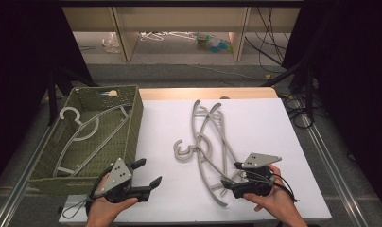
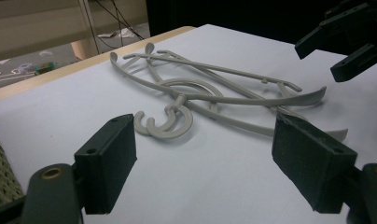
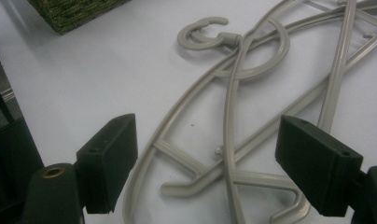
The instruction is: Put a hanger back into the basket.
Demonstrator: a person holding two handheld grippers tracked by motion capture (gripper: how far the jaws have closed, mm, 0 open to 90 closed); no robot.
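A pile of grey plastic hangers (image 1: 202, 142) lies tangled on the white table top (image 1: 255, 123), hooks (image 1: 180, 153) pointing left. My left gripper (image 1: 150, 171) hovers open to the left of the pile, beside the basket, nothing between its jaws. In the left gripper view its jaws (image 2: 210, 158) frame the hangers (image 2: 200, 93) from a distance. My right gripper (image 1: 230, 176) is open at the near end of the pile. In the right gripper view its jaws (image 3: 214, 163) straddle the lower ends of the hangers (image 3: 233, 116) without pressing on them.
A green woven basket (image 1: 137, 123) stands at the table's left edge with one grey hanger (image 1: 80, 130) lying inside. The basket's corner (image 3: 70, 14) is near the left gripper. Shelving, cables and clutter lie beyond the far edge. The right gripper (image 2: 345, 42) shows at upper right.
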